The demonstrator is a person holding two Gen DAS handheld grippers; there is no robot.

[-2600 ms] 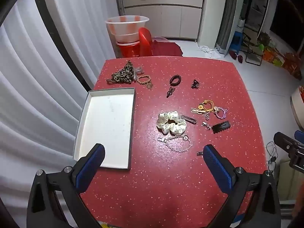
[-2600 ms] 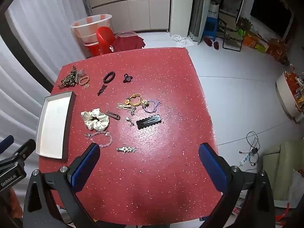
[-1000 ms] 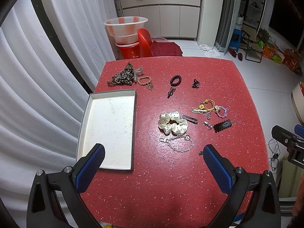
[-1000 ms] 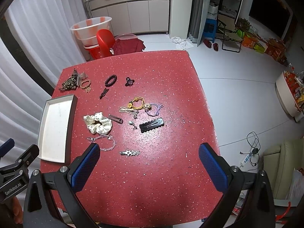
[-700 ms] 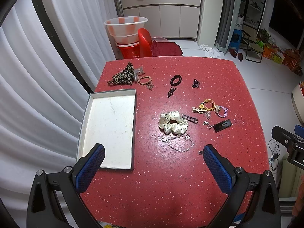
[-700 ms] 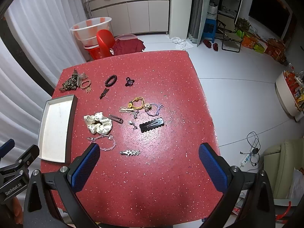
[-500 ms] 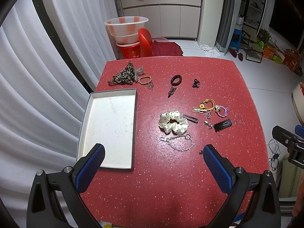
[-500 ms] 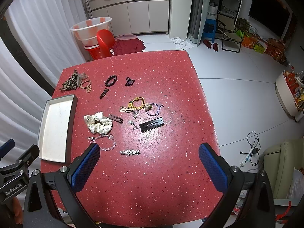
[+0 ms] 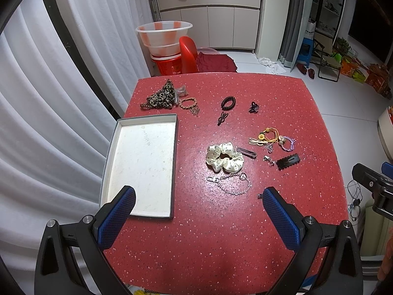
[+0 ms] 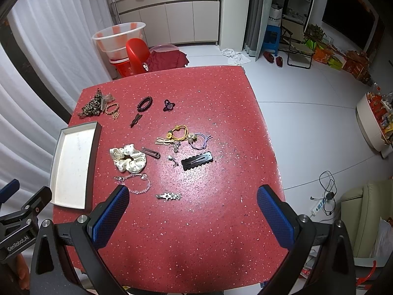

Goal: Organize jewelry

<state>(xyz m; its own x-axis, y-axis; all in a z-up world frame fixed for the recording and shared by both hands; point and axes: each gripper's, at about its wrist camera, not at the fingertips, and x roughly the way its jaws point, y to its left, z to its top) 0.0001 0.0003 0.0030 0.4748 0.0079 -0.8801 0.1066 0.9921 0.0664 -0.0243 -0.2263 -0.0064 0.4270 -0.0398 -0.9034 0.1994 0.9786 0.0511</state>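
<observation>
Jewelry and hair pieces lie scattered on a red speckled table (image 9: pixel 221 233). A white polka-dot scrunchie (image 9: pixel 224 157) sits mid-table, with a silver chain bracelet (image 9: pixel 232 184) just in front of it. A black scalloped clip (image 10: pixel 197 161), a star clip (image 10: pixel 169 196), yellow and purple hair ties (image 10: pixel 186 135) lie to the right. An empty white tray (image 9: pixel 141 167) sits at the left edge; it also shows in the right wrist view (image 10: pixel 73 164). My left gripper (image 9: pixel 199 212) and right gripper (image 10: pixel 194 209) are both open and empty, held above the table's near side.
A leopard-print scrunchie (image 9: pixel 159 97), a braided bracelet (image 9: pixel 188 103), a black coil tie (image 9: pixel 228 103) and small black claw clips (image 9: pixel 254 107) lie at the far side. White curtains hang on the left. A red chair (image 9: pixel 188 54) and stacked basins (image 9: pixel 163 36) stand behind the table.
Both grippers have drawn back and up slightly since the earliest frames, so the table looks a little smaller and farther. Nothing on the table has moved. Both grippers stay open.
</observation>
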